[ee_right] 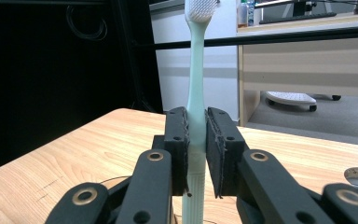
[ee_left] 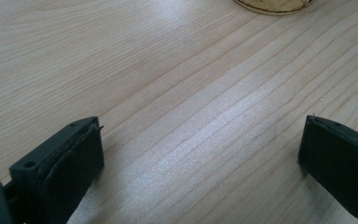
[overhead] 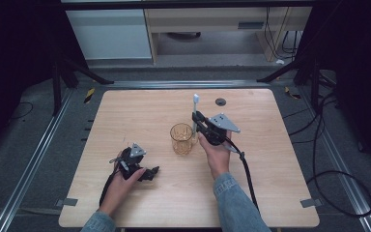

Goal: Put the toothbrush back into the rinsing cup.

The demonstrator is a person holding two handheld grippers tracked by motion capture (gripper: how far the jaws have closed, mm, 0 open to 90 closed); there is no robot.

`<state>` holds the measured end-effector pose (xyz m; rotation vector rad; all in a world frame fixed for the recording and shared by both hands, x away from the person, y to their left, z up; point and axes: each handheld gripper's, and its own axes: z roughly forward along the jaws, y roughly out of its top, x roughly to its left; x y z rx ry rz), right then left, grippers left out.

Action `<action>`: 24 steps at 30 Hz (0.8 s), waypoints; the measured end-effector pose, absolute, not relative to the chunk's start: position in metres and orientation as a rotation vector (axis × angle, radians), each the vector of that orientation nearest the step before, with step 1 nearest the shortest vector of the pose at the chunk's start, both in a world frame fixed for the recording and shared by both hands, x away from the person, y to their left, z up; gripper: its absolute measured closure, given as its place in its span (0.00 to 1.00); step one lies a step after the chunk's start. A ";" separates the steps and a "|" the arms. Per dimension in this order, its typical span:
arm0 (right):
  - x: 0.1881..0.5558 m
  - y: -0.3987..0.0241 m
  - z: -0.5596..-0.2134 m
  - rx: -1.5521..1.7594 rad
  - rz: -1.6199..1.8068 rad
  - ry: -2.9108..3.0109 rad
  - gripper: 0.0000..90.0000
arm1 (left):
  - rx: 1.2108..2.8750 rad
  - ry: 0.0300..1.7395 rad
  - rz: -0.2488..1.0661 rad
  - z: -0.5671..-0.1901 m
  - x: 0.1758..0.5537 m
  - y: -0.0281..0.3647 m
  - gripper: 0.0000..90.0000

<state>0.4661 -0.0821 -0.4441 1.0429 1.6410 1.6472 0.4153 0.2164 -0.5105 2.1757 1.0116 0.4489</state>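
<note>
The right tongs [overhead: 196, 117] grasp a toothbrush [overhead: 195, 112] upright, just above the amber cup [overhead: 180, 138]. Left of the cup, the left tongs [overhead: 150, 173] rest released on the table [overhead: 251, 193].

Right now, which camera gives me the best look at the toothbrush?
The right gripper view: the toothbrush stands upright, pinched between the right gripper jaws, bristles at the top. The high view shows it small and thin beside the amber mug. The left gripper view shows bare table and the mug's base.
</note>
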 end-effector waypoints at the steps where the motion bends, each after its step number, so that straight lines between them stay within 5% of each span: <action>1: 0.466 -0.082 -0.445 1.037 1.644 1.644 0.88 | 2.176 1.012 0.449 -0.511 0.415 0.216 0.00; 24: 0.463 -0.081 -0.463 1.010 1.641 1.656 0.88 | 2.176 1.012 0.449 -0.510 0.415 0.216 0.00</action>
